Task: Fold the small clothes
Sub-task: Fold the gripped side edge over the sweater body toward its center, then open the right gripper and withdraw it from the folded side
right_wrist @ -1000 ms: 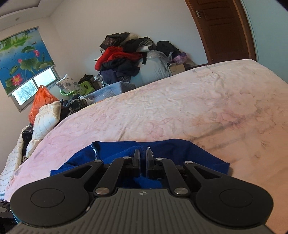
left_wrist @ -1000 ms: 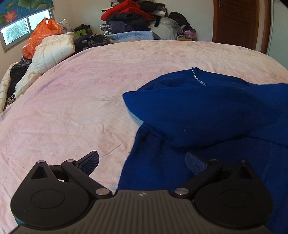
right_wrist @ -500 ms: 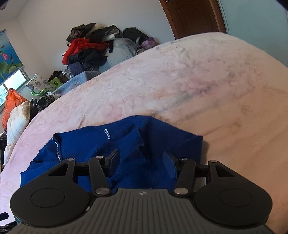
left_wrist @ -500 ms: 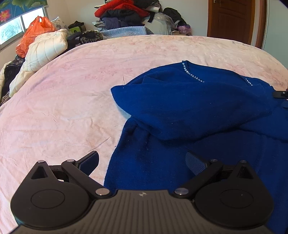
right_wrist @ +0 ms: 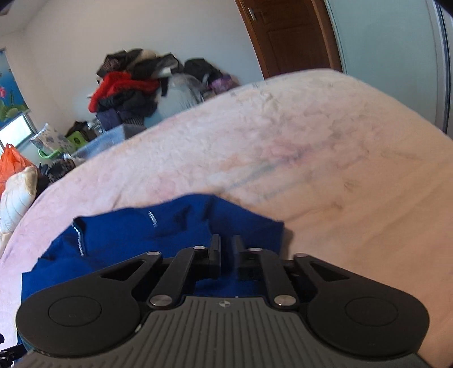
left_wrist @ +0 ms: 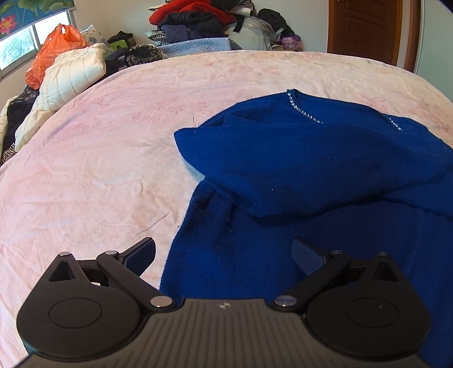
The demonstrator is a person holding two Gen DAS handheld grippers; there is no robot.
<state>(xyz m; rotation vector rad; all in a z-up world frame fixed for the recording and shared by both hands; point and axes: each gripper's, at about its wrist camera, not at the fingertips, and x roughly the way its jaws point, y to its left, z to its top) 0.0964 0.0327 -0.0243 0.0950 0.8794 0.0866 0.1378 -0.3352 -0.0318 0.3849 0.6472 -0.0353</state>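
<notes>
A dark blue sweater (left_wrist: 297, 169) with a sparkly neckline lies on the pink bedspread (left_wrist: 99, 169), one sleeve folded across its body. My left gripper (left_wrist: 223, 254) is open and empty, hovering over the sweater's lower left edge. In the right wrist view the sweater (right_wrist: 127, 235) lies bunched in front of my right gripper (right_wrist: 226, 254), whose jaws are nearly closed with blue fabric between them.
A white quilted duvet (left_wrist: 70, 76) and an orange plastic bag (left_wrist: 53, 48) sit at the bed's far left. A heap of clothes (left_wrist: 203, 19) is piled behind the bed. A brown door (left_wrist: 365, 28) stands at the far right.
My right gripper opened half a second ago and has now closed again on the sweater's fabric. My left gripper stayed open and the view shifted slightly.
</notes>
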